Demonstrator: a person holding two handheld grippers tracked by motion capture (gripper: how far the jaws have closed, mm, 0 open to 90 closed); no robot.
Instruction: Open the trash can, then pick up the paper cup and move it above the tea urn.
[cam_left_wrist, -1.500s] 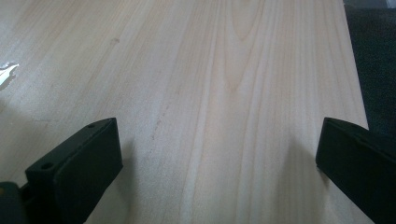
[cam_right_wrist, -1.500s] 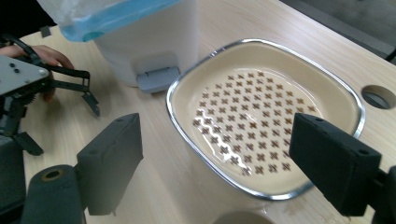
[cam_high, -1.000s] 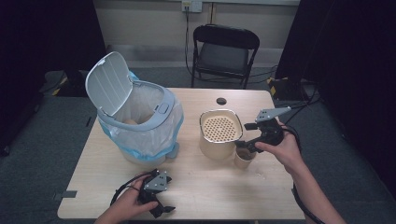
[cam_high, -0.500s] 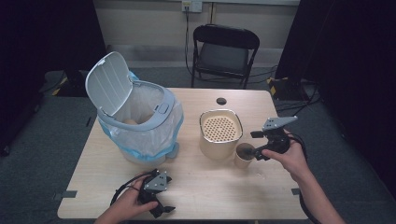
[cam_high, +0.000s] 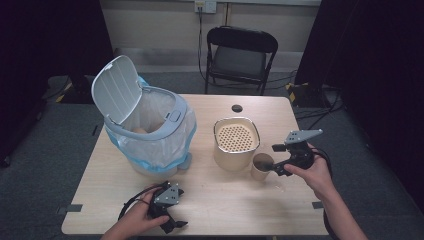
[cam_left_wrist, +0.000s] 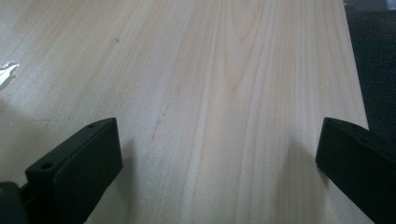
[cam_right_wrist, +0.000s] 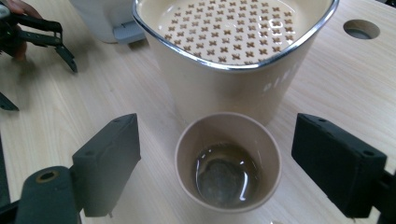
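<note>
Our right claw has dropped from beside the strainer pot to straddle, jaws spread, the cup on the desk, ready to pinch; our left claw rests spread.

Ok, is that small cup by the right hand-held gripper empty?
Not empty. The cup stands upright with a shallow pool of liquid at its bottom, seen in the right gripper view.

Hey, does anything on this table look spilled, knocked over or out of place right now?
Nothing stands out. The paper cup stands upright beside the perforated-top container with liquid inside it, and the lined bin stands with its lid open.
</note>
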